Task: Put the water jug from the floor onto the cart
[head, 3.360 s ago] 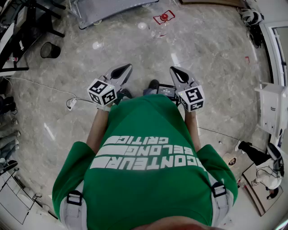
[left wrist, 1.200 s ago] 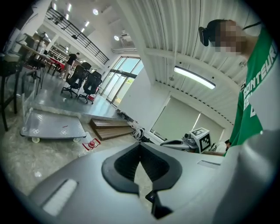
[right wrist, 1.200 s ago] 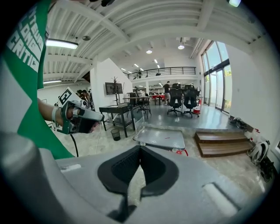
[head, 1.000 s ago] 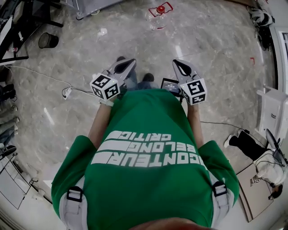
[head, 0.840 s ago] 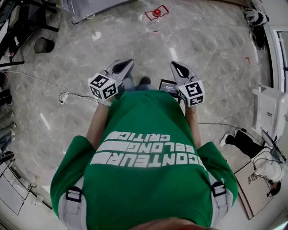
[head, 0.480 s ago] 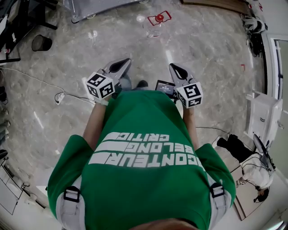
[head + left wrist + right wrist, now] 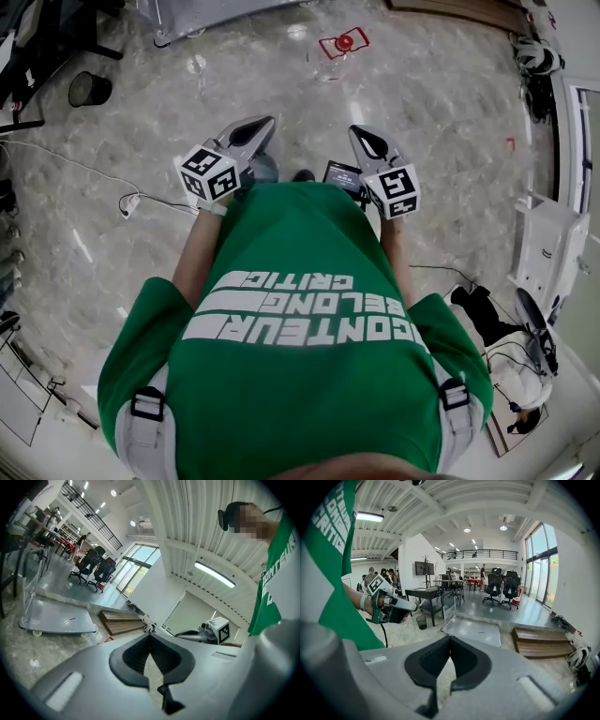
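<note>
We wear a green T-shirt [image 7: 300, 272] with white lettering and grey buckled straps [image 7: 141, 433]; our grey left gripper [image 7: 266, 121] and right gripper [image 7: 355, 130] bear black-and-white marker cubes [image 7: 208, 174] behind black-padded jaws.

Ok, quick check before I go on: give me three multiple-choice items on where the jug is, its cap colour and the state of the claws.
1. Where does the water jug stand?
A. on the floor, near the top of the head view
B. on a chair
C. on a desk

2. What colour is the jug's cap?
A. blue
B. white
C. red

3. The left claw and the right claw are:
A. both wide open
B. both shut, with nothing between the jaws
C. both shut on the jug

Answers:
1 A: the head view shows it upright on the marble, untouched.
2 C: a red cap tops the clear body.
3 B: in each gripper view the jaw tips meet, with only floor behind them.
</note>
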Available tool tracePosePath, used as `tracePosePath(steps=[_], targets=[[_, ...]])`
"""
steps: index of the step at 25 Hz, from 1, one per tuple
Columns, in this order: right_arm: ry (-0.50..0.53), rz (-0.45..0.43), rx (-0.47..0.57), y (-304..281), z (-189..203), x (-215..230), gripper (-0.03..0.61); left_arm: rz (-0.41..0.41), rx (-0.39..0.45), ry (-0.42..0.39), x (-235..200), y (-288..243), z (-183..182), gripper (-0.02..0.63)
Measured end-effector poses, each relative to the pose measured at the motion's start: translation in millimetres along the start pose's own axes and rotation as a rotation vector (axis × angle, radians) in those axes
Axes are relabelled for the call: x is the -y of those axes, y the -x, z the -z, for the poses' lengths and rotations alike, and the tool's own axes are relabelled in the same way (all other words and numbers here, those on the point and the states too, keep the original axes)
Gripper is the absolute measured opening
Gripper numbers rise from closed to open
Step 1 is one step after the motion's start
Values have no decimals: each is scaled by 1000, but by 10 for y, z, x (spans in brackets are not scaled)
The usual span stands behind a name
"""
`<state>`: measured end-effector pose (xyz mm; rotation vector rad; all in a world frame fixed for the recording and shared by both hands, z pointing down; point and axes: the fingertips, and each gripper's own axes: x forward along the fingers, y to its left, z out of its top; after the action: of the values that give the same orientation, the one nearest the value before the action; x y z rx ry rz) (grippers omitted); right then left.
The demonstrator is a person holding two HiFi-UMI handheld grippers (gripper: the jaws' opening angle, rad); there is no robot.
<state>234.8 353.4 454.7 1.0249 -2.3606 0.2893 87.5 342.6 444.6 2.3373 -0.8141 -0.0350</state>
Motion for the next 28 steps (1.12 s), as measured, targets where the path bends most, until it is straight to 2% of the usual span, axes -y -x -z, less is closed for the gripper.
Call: tracePosePath(steps=[8, 16, 22, 28], targets=[[0, 17, -2, -323, -180, 166, -8, 23, 7, -8, -306, -111, -252, 14], [6, 34, 0, -715, -422, 182, -8, 25, 7, -17, -705, 26, -505, 14], [-23, 66, -26, -825, -393, 174, -8, 9, 14, -25, -979, 199, -628, 14], [-24, 72, -49, -844, -391, 162, -8, 1, 26, -6, -1056, 266, -644, 14]])
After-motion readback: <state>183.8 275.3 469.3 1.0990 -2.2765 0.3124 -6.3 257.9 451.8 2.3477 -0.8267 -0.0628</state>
